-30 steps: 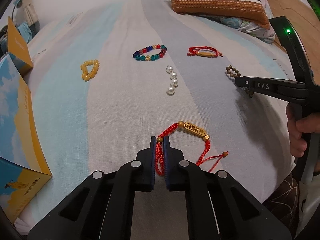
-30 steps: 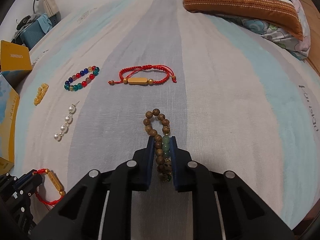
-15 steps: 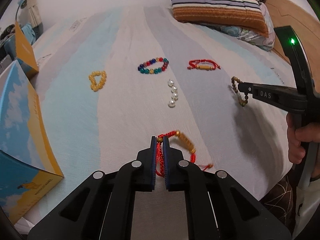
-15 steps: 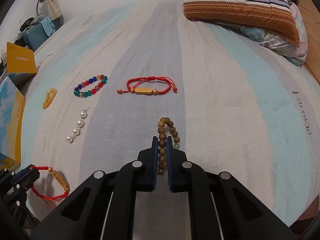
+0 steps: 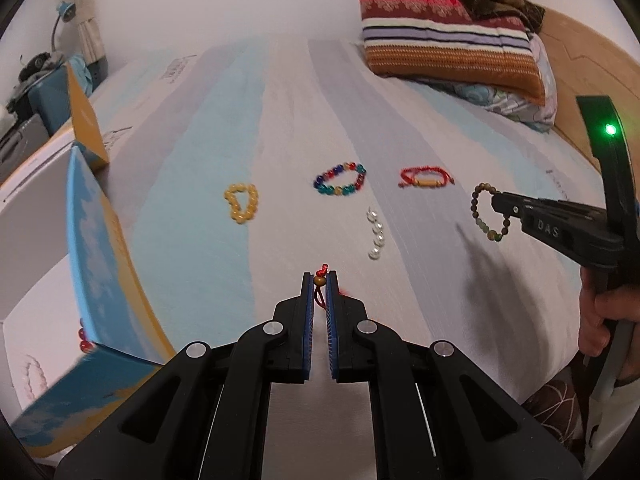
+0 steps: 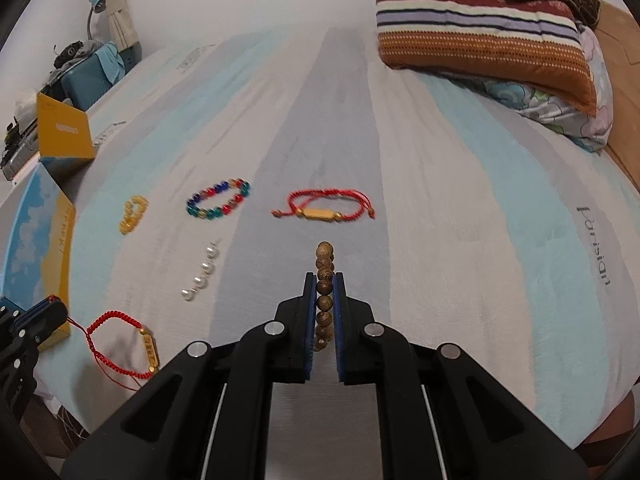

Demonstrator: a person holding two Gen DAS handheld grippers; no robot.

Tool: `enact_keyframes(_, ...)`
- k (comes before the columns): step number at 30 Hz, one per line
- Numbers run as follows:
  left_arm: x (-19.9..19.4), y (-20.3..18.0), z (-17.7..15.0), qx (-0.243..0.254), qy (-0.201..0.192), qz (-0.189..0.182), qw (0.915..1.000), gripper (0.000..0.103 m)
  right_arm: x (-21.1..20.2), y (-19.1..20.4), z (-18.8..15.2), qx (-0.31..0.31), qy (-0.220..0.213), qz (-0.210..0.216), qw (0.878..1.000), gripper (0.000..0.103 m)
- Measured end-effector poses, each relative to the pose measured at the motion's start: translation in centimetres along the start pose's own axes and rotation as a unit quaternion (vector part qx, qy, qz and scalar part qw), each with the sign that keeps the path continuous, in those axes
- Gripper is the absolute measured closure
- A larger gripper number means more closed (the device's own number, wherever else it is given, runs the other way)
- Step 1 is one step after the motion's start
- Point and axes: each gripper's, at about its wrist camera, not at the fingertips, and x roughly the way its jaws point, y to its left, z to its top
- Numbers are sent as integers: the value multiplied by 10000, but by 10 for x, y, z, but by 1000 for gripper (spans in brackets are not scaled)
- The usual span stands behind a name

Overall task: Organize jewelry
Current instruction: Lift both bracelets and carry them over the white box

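Red cord bracelet (image 6: 120,344) hangs pinched in the left gripper (image 5: 319,280), lifted off the bed (image 6: 440,200) near its front-left corner; wooden bead bracelet (image 6: 325,276) dangles clamped in the right gripper (image 6: 323,280), above the bed's front edge.

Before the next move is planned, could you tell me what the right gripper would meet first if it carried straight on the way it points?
Probably the red cord bracelet lying straight ahead on the bedsheet, though depth is uncertain; the right gripper already holds the wooden bead bracelet.
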Motion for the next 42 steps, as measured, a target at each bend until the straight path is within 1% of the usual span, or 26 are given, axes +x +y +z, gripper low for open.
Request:
enact_keyframes(7, -29, 21, 16, -146, -248, 105, 9995, 98, -21, 29, 20, -154, -209, 113, 9996, 96)
enact_keyframes(11, -50, 35, 33, -255, -428, 155, 9986, 98, -32, 49, 35, -251, -319, 199, 9990, 96)
enact_keyframes(16, -79, 57, 55, -411, -665, 248, 9966, 98, -47, 88, 55, -454, -462, 341, 9973, 96)
enact_keyframes(19, -100, 74, 66, -519, -814, 416, 9945, 98, -57, 115, 65, -590, -558, 465, 9956, 96)
enact_keyframes(23, -121, 98, 70, -698, -899, 643, 9914, 98, -71, 158, 76, -810, -694, 679, 9920, 96)
enact_keyframes(27, -135, 128, 63, -912, -863, 921, 9878, 98, -83, 204, 78, -1063, -781, 926, 9869, 96)
enact_keyframes(33, -153, 178, 40, -1292, -817, 1222, 9807, 98, -92, 274, 71, -1459, -808, 1307, 9773, 96)
enact_keyframes(35, -159, 193, 32, -1400, -813, 1310, 9781, 98, -94, 291, 67, -1568, -796, 1397, 9745, 96)
enact_keyframes(38, -165, 211, 16, -1521, -777, 1453, 9745, 98, -93, 324, 58, -1776, -710, 1542, 9693, 96)
enact_keyframes(42, -163, 235, -6, -1690, -632, 1602, 9705, 98, -84, 357, 43, -1998, -520, 1698, 9636, 96)
